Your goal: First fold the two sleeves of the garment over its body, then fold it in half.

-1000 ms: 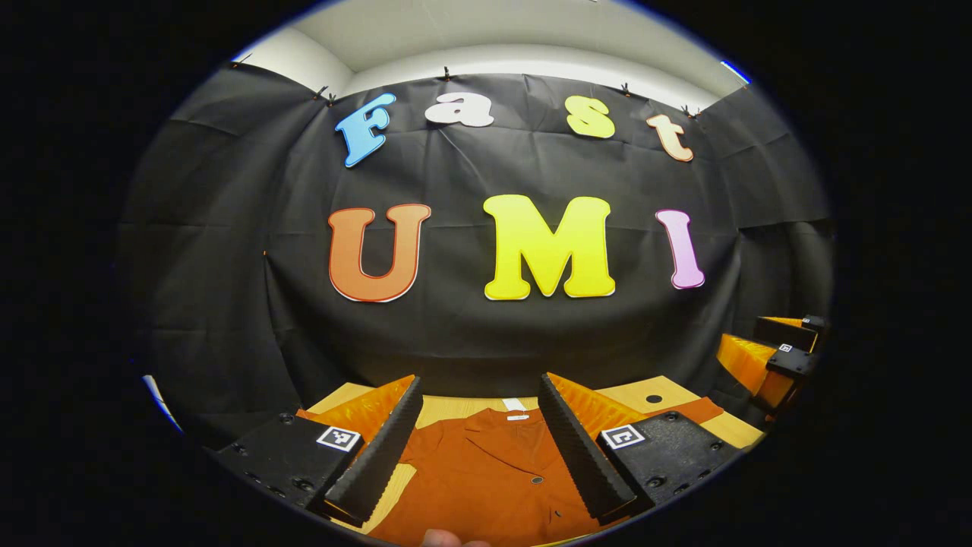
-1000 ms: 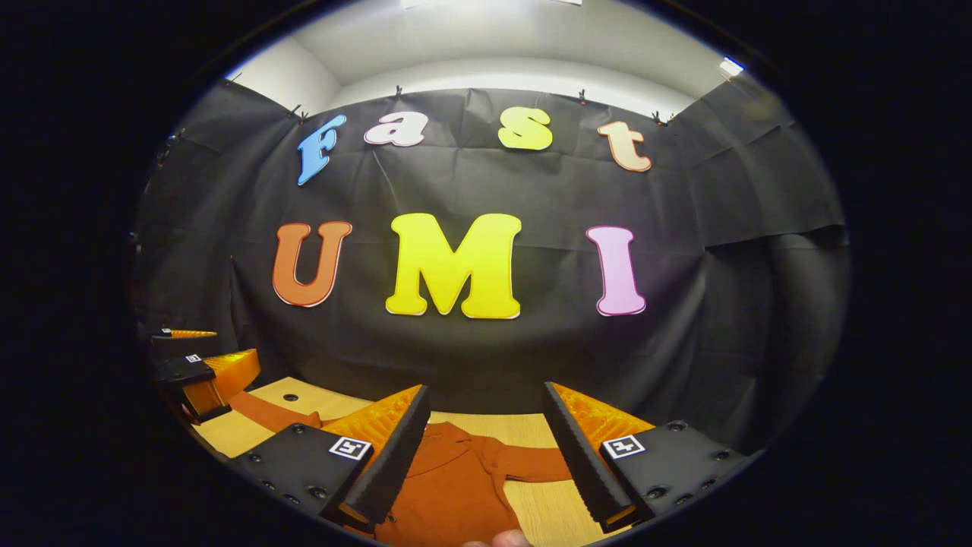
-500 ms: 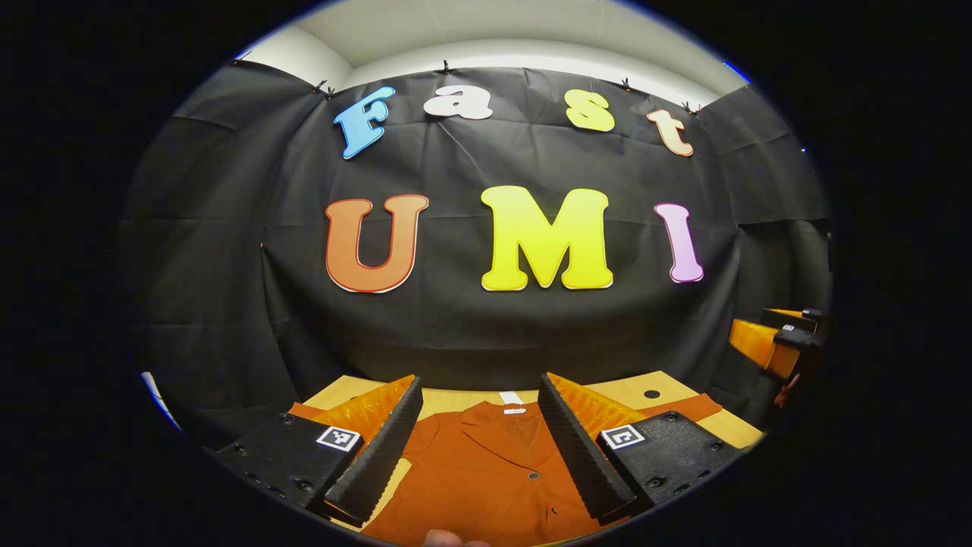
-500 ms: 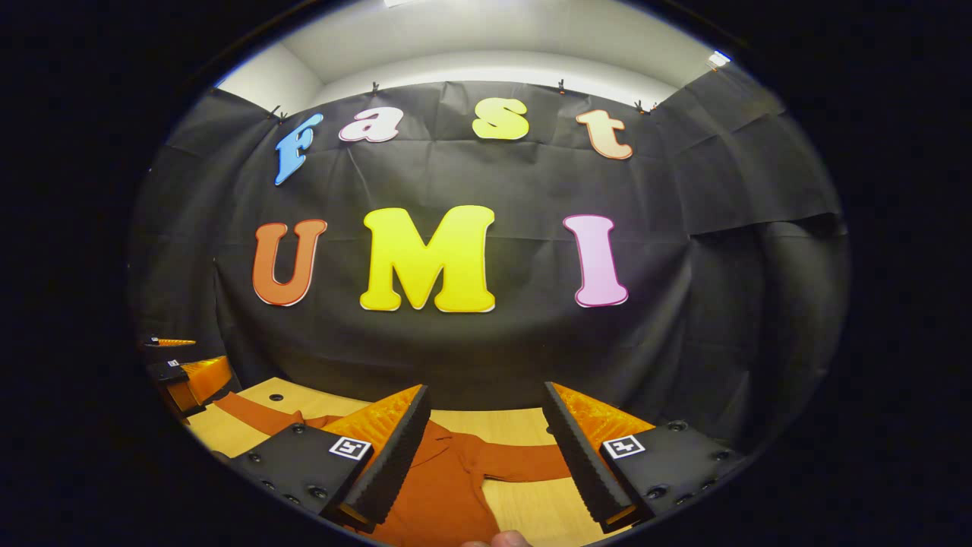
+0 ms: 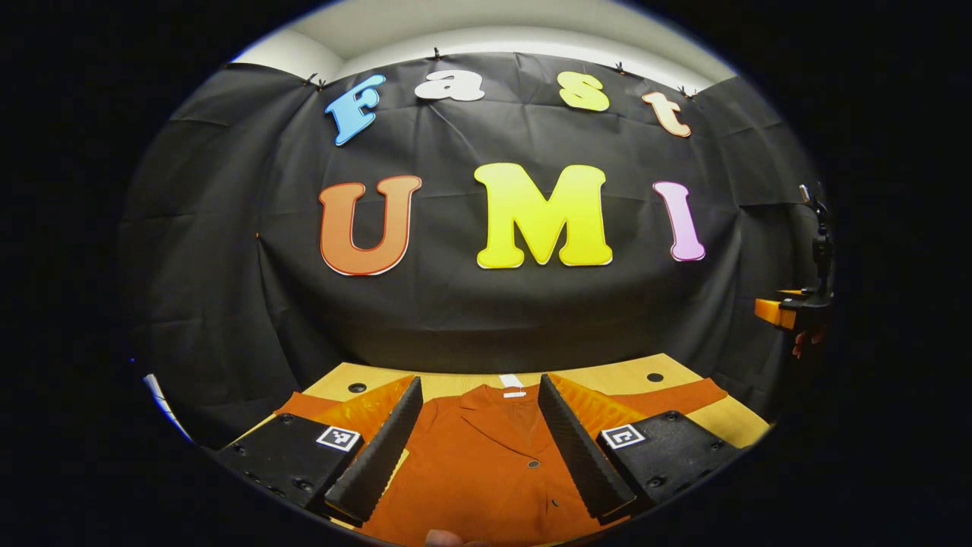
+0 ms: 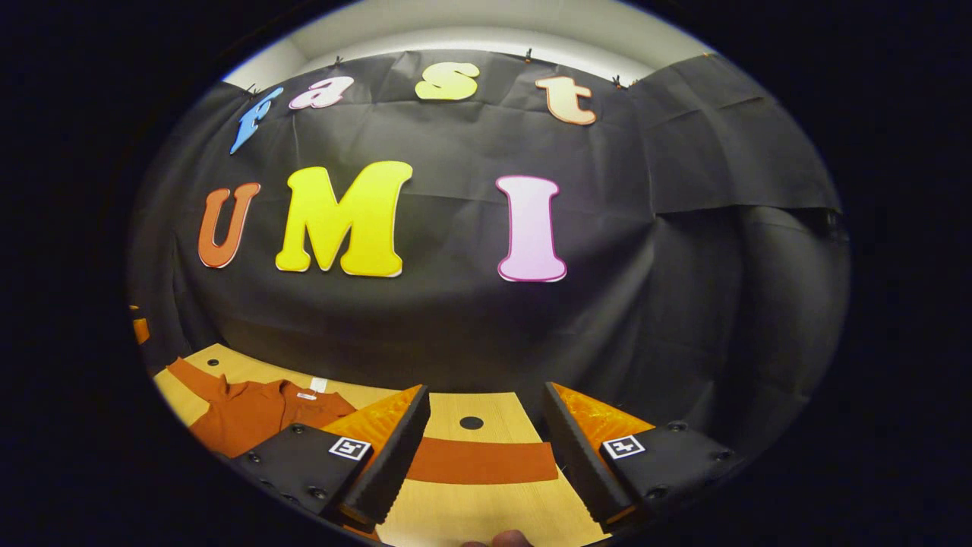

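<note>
A rust-orange buttoned shirt point(image 5: 486, 456) lies flat on the wooden table point(image 5: 623, 377), collar toward the booth wall, both sleeves spread out sideways. My left gripper point(image 5: 480, 437) hovers open above the shirt's chest, with nothing between its fingers. The right sleeve point(image 6: 478, 460) stretches straight across the table in the right gripper view, and my right gripper point(image 6: 482, 448) hangs open above its end. The shirt's body and collar point(image 6: 262, 414) sit at the lower left of that view. The other gripper point(image 5: 790, 311) shows at the far right edge of the left gripper view.
The table has small dark holes point(image 6: 471, 422) near its far edge, one just beyond the sleeve. The black cloth wall point(image 5: 486, 304) closes the table at the back and sides. Bare wood point(image 6: 486, 516) lies in front of the sleeve.
My right gripper has swung to the right, from over the shirt's body to over the outstretched sleeve. The left gripper has tipped down slightly over the chest. Both stay open.
</note>
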Demonstrator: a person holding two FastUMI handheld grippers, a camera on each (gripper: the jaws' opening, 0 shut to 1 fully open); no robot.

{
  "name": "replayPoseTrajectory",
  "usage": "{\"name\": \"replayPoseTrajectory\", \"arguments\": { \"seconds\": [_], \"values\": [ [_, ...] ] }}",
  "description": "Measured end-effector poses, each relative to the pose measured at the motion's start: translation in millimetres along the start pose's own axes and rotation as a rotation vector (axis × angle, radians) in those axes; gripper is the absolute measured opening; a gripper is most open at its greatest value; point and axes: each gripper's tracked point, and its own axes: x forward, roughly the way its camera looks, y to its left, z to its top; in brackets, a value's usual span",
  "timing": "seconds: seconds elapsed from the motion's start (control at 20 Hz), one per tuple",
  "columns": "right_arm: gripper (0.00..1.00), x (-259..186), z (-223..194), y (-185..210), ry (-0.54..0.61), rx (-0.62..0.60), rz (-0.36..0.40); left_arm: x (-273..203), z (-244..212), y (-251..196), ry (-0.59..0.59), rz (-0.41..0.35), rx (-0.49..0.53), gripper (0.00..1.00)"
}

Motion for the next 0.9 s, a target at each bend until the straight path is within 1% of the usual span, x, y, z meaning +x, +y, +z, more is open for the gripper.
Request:
{"name": "replayPoseTrajectory", "arguments": {
  "seconds": [0.15,0.3,0.4,0.5,0.55,0.6,0.65,0.7,0.75,0.8,0.85,0.9],
  "values": [
    [0.94,41,-41,-31,0.102,0.065,-0.005,5,-4,-6,0.023,0.012,-0.012,0.99],
    [0.95,81,-99,-57,0.246,0.165,-0.009,11,-5,-14,0.052,0.020,0.013,0.99],
    [0.95,105,-132,-69,0.308,0.212,-0.020,17,-11,-17,0.085,0.033,0.026,0.99],
    [0.95,130,-160,-89,0.347,0.217,-0.045,20,-11,-19,0.095,0.041,0.025,0.99],
    [0.94,142,-173,-99,0.366,0.221,-0.049,20,-9,-21,0.090,0.039,0.017,0.99],
    [0.94,154,-187,-102,0.396,0.228,-0.042,21,-7,-20,0.090,0.043,0.018,0.99],
    [0.96,165,-201,-103,0.429,0.251,-0.023,22,-9,-20,0.096,0.049,0.026,0.99],
    [0.97,174,-212,-104,0.455,0.280,-0.014,22,-11,-18,0.109,0.064,0.041,0.99],
    [0.94,184,-225,-108,0.480,0.290,-0.017,23,-13,-17,0.121,0.077,0.051,0.99],
    [0.97,192,-239,-112,0.501,0.293,-0.024,23,-14,-15,0.131,0.090,0.055,0.99],
    [0.94,200,-250,-113,0.522,0.300,-0.026,25,-16,-11,0.142,0.102,0.060,0.99],
    [0.97,207,-259,-111,0.536,0.319,-0.018,26,-16,-8,0.149,0.113,0.065,0.99]
  ]
}}
